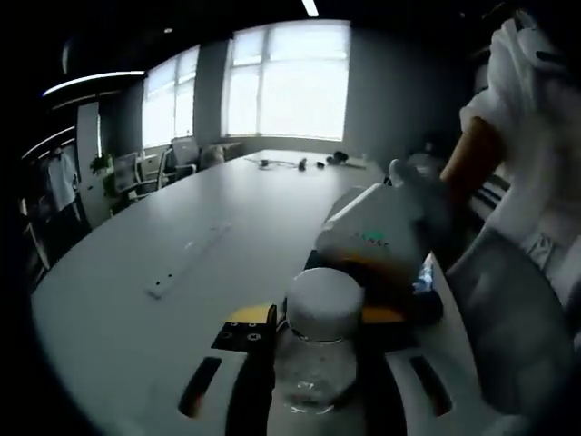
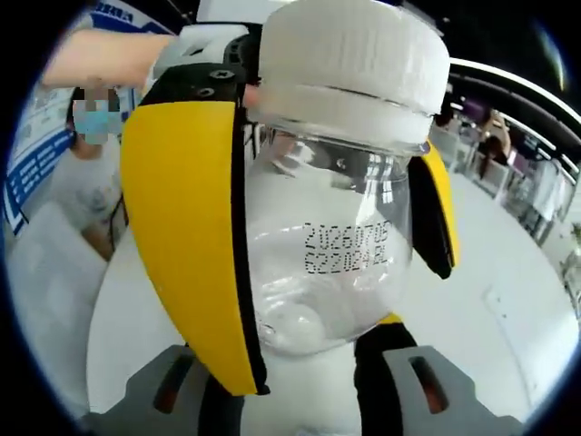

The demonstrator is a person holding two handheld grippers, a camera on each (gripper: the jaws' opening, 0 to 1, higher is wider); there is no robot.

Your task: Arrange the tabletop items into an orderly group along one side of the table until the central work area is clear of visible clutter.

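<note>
A clear plastic bottle (image 1: 320, 350) with a white screw cap (image 2: 349, 56) is the thing both hands are busy with, and it sits right up against the cameras: at six o'clock in the left gripper view, dead centre in the right gripper view, where a printed date code shows on its shoulder. The left tongs (image 1: 313, 363) have their jaws closed on the bottle's body just below the cap, one dark jaw on each side. The right tongs (image 2: 300, 372) rise from six o'clock in their own view and appear to press on the lower part of the same bottle, though the glass-clear wall bulges so close to the lens that I would only call it likely. The big yellow-faced pads (image 2: 186, 236) flanking the bottle at nine and three o'clock there belong to the other tool, coming in from the left. Two grips on one bottle reads to me as a hand-over or a steadying hold, so that the bottle can be carried off upright to one edge. Beyond it, the long pale desk (image 1: 163, 245) runs away toward twelve o'clock, bare in the middle save for a flat strip (image 1: 186, 263) at ten o'clock. A few small dark items (image 1: 300, 163) lie at the far end under the windows (image 1: 286, 82). A person's sleeve (image 1: 536, 118) fills two o'clock.
</note>
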